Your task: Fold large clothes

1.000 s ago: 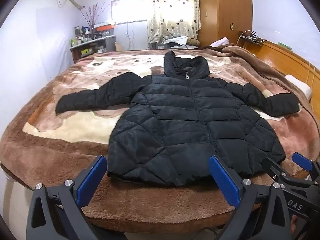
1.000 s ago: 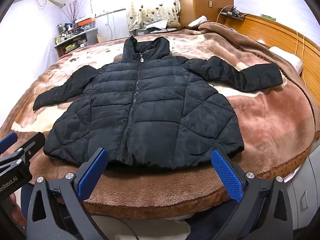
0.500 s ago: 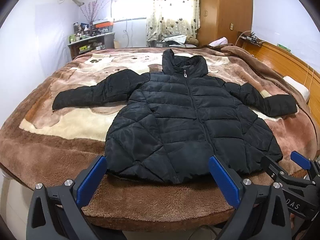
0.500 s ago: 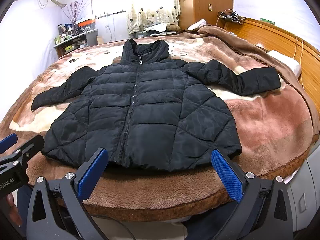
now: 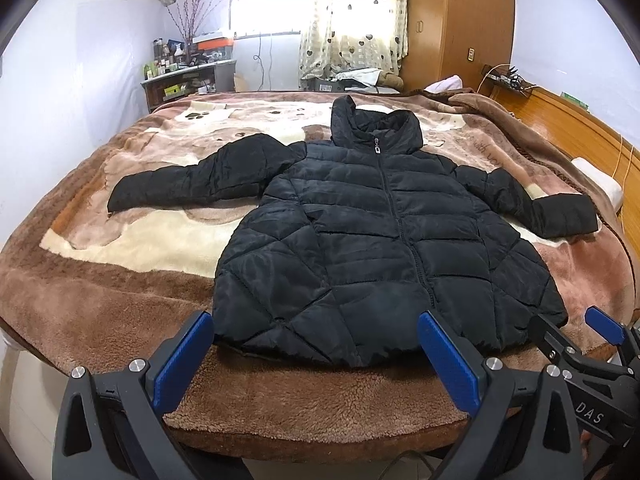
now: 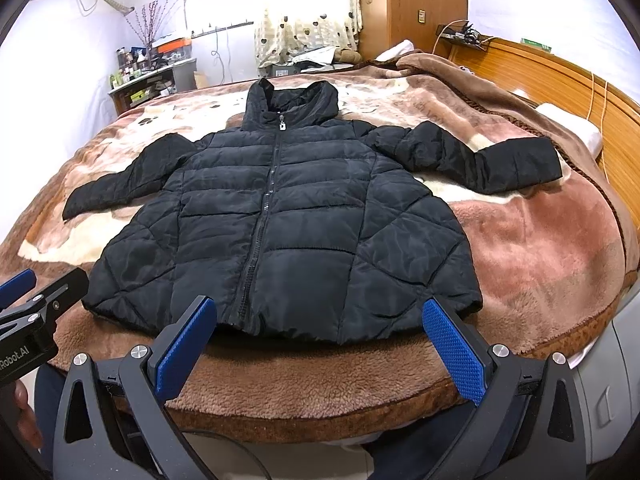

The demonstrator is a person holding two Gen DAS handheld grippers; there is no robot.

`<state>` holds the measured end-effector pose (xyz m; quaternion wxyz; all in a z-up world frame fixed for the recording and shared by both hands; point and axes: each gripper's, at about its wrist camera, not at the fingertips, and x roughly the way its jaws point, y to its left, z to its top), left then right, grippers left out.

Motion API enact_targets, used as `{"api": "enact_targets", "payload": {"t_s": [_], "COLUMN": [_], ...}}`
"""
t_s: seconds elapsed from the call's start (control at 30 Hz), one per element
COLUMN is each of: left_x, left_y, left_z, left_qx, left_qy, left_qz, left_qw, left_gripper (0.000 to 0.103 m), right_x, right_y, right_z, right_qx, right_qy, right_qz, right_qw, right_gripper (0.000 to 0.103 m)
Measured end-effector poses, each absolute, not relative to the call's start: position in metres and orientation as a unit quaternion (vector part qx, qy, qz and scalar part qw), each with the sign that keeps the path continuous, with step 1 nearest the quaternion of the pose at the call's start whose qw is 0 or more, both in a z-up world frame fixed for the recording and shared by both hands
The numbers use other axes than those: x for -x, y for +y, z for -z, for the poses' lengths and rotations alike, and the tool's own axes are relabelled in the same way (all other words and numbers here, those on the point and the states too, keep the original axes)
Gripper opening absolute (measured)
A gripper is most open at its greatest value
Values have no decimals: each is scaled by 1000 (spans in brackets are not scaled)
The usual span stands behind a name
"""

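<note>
Your bed [image 5: 120,304], covered by a brown plush blanket [image 6: 540,248] with cream patches, fills most of both views, with a wooden headboard [image 5: 576,128] along its right side. The black puffer jacket [image 5: 380,240] lies flat and face up on the blanket, zipped shut, its hem close to the near edge of the bed and its hood [image 6: 292,108] pointing toward the far edge. One sleeve [image 5: 200,176] stretches out toward the left edge, the other sleeve [image 6: 480,160] toward the headboard side, where a white pillow [image 6: 572,132] rests. Your left gripper [image 5: 312,356] hovers just short of the near edge, in front of the hem's left half, its blue pads spread wide and holding nothing. Your right gripper [image 6: 320,348] sits beside it before the hem's right half, likewise spread wide and empty. Neither touches the jacket.
</note>
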<state>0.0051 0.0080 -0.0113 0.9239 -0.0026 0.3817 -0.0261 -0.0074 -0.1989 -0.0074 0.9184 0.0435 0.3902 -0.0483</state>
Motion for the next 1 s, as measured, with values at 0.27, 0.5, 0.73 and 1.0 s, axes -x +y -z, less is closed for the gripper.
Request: {"api": "enact_targets", "payload": {"t_s": [0.27,0.5,0.73,1.0], "left_x": [-6,-7,-7,-7], "left_y": [10,11,10,11], "left_z": [14,13,14,14], "left_qx": [6,5,4,4], "left_qy": [385,386,387,389], "left_qz": [23,22,21,21], "left_qw": [922,922,922,921], "left_gripper": [103,103,103,103], "right_x": [8,8,7,6], "right_y": [-199,-199,-200,-200], "right_z": [8,8,7,7], "right_qx": [-43,-43,-41,-42], "right_qy": [389,389,389,390], "right_qz": [49,51,51,52], "right_qw": [919,919,919,919], "right_gripper": [102,102,102,102]}}
